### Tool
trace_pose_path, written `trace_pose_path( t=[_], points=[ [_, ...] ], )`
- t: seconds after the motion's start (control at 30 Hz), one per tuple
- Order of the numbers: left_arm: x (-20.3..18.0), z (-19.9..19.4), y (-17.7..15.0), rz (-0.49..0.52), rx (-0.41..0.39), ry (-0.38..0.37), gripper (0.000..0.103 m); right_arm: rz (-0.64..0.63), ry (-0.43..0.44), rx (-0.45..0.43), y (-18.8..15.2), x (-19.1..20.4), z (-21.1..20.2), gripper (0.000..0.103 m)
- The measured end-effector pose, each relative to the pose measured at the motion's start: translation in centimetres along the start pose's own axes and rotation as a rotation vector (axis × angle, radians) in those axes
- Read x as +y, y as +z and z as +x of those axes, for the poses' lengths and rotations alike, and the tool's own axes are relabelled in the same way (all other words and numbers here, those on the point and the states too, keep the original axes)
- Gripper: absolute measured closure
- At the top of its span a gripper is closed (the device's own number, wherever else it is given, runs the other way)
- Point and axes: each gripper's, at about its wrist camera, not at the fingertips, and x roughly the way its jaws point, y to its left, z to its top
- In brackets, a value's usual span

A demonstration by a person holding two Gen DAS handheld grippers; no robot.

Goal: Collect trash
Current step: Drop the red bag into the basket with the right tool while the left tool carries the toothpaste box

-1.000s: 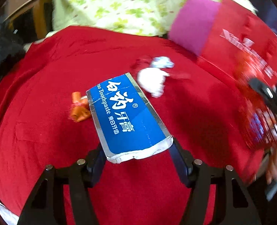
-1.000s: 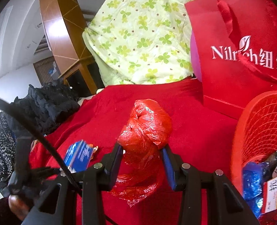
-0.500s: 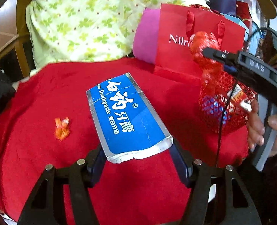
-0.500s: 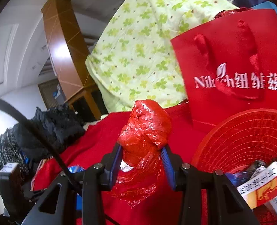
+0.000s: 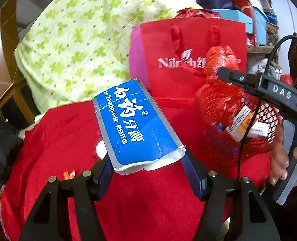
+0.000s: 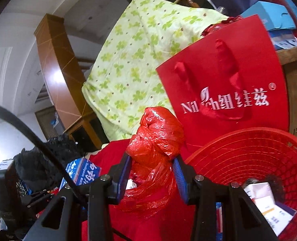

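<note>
left gripper (image 5: 146,170) clamping flattened blue cardboard toothpaste box (image 5: 137,124); right gripper (image 6: 152,172) pinching crinkly red plastic bag (image 6: 156,138) beside round mesh basket (image 6: 249,152) rim, red cloth (image 5: 64,138) lying underneath.

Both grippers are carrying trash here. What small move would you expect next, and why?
Probably the right gripper carries its crumpled red plastic bag a little further over the red mesh basket and opens. The bag sits just beside the basket's rim, which already holds trash; the left gripper, clamping the toothpaste box, looks farther off.
</note>
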Motion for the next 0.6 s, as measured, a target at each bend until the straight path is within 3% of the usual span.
trace_pose_path(
  t=[0.27,0.6],
  points=[
    [-2.6,-0.6,2.7,0.033,-0.045,-0.044,0.036,0.048,-0.042,-0.048,0.9,-2.6,-2.2,0.058],
    [-4.9,-1.0,5.1,0.034,-0.09,-0.174,0.036,0.151,-0.105,-0.151,2.4,-7.1,-6.3,0.058]
  ],
)
